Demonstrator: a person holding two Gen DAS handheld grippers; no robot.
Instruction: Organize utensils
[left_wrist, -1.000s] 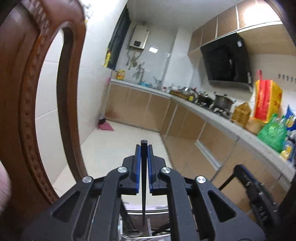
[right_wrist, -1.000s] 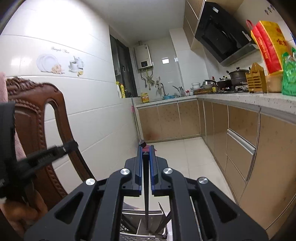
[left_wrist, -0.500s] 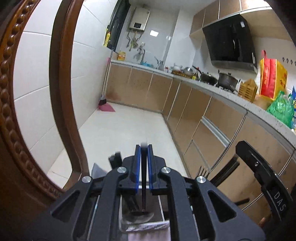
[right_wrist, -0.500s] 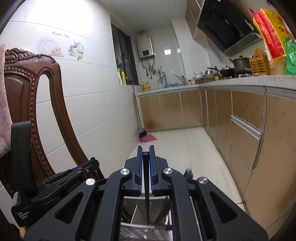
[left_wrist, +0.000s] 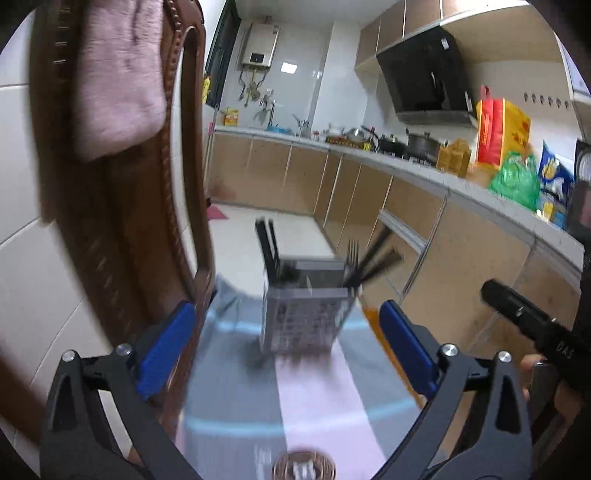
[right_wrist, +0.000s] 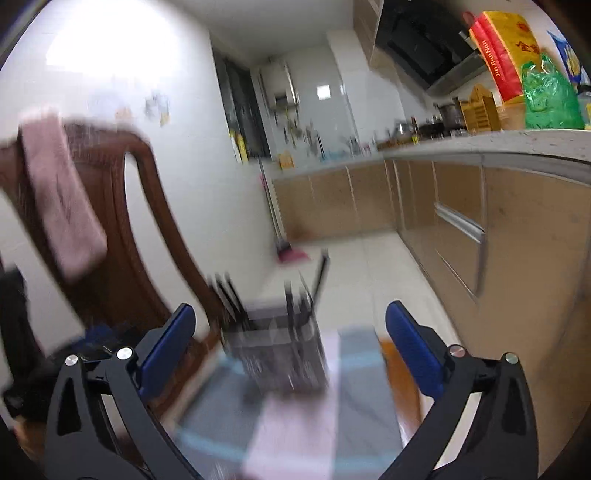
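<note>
A mesh utensil holder (left_wrist: 306, 314) stands on a grey and pink cloth (left_wrist: 314, 406). Black handles (left_wrist: 267, 247), a fork (left_wrist: 352, 254) and chopsticks (left_wrist: 380, 258) stick out of it. My left gripper (left_wrist: 285, 308) is short of the holder, its jaws opening wide, with nothing between the blue pads (left_wrist: 166, 347). In the right wrist view the same holder (right_wrist: 273, 350) is blurred ahead of my right gripper (right_wrist: 290, 308). Its jaws are opening too, and nothing is between them. Part of the right gripper (left_wrist: 535, 332) also shows in the left wrist view.
A carved wooden chair (left_wrist: 122, 221) with a pink towel (left_wrist: 118, 74) over its back stands close on the left. Kitchen cabinets and a crowded counter (left_wrist: 480, 192) run along the right. A round brownish object (left_wrist: 303, 465) lies at the near edge of the cloth.
Both grippers were shut on thin black utensils above the holder. Now both stand wide open without them and have drawn back and down from the holder.
</note>
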